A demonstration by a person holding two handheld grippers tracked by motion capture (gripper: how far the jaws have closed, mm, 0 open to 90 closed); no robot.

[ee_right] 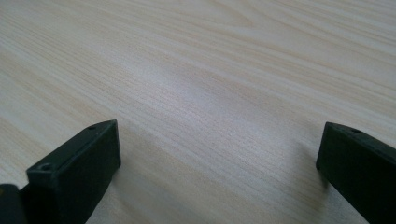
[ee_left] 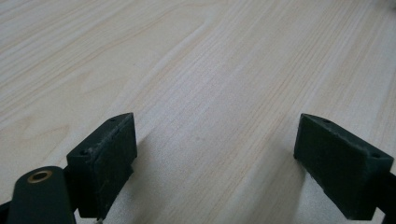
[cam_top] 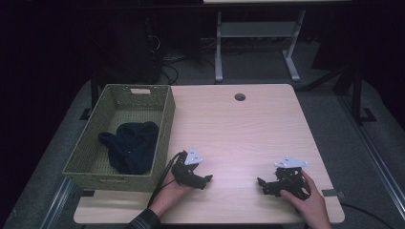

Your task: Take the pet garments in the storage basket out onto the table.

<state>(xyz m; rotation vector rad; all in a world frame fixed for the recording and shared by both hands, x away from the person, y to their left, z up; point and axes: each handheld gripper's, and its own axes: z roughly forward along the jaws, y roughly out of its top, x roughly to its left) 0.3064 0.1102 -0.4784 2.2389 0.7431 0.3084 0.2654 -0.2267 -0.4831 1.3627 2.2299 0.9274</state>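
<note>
My left gripper (cam_top: 208,180) rests low on the wooden table (cam_top: 239,133) near its front edge, held by a hand and pointing right. In the left gripper view its jaws stand wide apart over bare wood, the left gripper (ee_left: 215,154) open with nothing between them. My right gripper (cam_top: 260,182) lies further right on the table, pointing left, a hand on it. The right gripper (ee_right: 217,163) is open too, bare tabletop between its jaws. A dark blue garment (cam_top: 130,145) lies crumpled inside the green woven basket (cam_top: 165,129) at the table's left.
A round cable hole (cam_top: 239,97) sits near the table's far edge. A white desk frame (cam_top: 258,33) stands on the floor behind. The basket overhangs the table's left side. The surroundings are dark.
</note>
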